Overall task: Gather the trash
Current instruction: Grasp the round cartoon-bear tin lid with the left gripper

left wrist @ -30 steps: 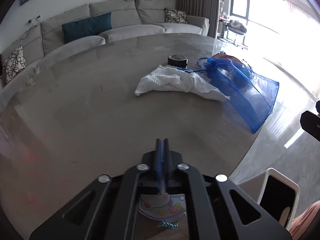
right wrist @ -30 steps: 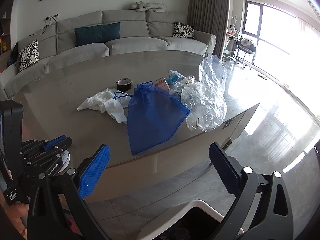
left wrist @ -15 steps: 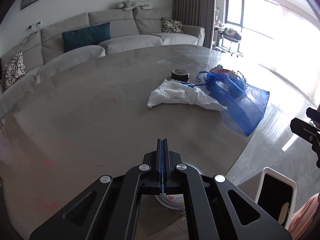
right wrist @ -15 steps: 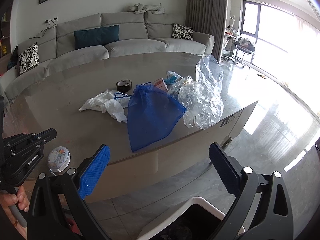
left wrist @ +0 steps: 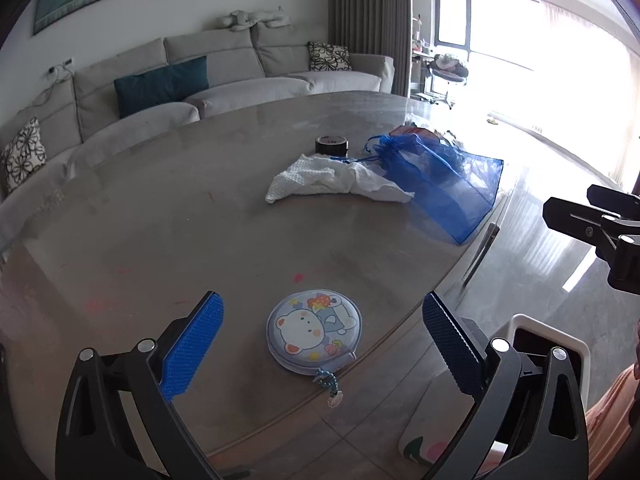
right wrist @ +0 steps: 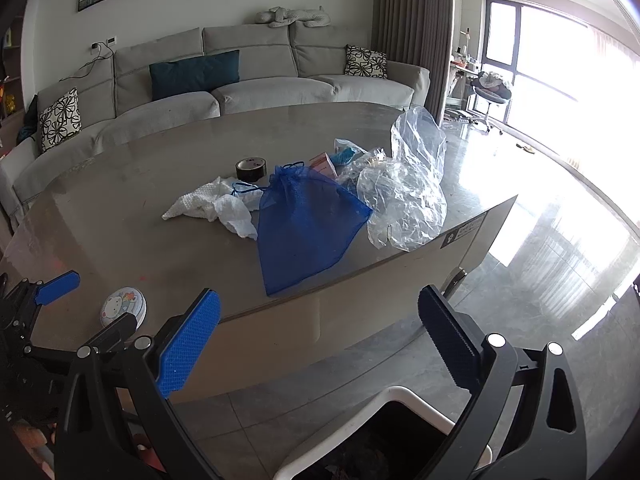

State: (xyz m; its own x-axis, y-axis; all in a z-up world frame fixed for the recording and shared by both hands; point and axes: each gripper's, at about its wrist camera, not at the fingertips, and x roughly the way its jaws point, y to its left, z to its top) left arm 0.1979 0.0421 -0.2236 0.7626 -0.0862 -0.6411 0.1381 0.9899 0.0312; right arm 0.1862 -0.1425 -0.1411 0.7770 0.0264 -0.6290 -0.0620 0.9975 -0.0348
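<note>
My left gripper (left wrist: 322, 342) is open and empty, its jaws either side of a round cartoon-bear pouch (left wrist: 315, 329) lying near the table's front edge; the pouch also shows in the right wrist view (right wrist: 123, 306). My right gripper (right wrist: 320, 338) is open and empty, held off the table above a white trash bin (right wrist: 384, 436). On the table (right wrist: 120, 216) lie a white crumpled cloth (right wrist: 216, 206), a blue mesh bag (right wrist: 304, 224) and crumpled clear plastic (right wrist: 404, 196).
A black tape roll (right wrist: 251, 168) and small packets (right wrist: 336, 158) sit behind the bag. The bin also shows at the lower right of the left wrist view (left wrist: 548, 344). A grey sofa (right wrist: 240, 80) stands beyond the table. Tiled floor lies to the right.
My left gripper was shut on the pouch; it has opened and pulled back, leaving the pouch on the table. The right gripper has stayed open over the bin.
</note>
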